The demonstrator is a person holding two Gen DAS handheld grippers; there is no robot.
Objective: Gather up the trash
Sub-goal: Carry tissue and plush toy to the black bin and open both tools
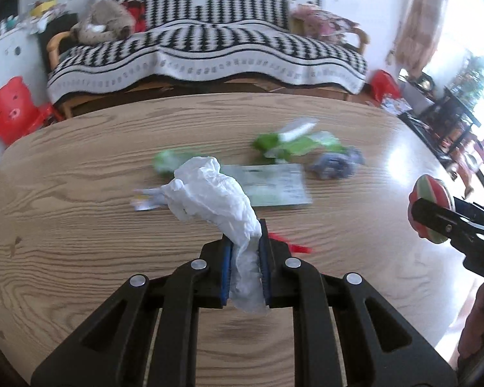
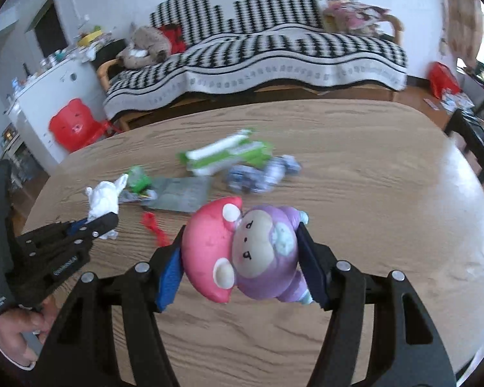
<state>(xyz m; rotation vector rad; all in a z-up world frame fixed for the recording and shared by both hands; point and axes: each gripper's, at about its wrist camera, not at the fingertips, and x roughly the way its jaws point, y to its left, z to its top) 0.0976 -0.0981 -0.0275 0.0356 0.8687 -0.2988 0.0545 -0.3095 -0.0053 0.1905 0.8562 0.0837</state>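
left gripper [image 1: 245, 242] pinches crumpled tissue [image 1: 209, 190] — right gripper [image 2: 242, 242] clamps plush toy [image 2: 242, 254].

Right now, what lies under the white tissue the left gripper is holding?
The tissue in the left gripper hangs over the wooden table. Beside it show a grey-green flat packet, a small wrapper and a red scrap. Anything directly beneath is covered.
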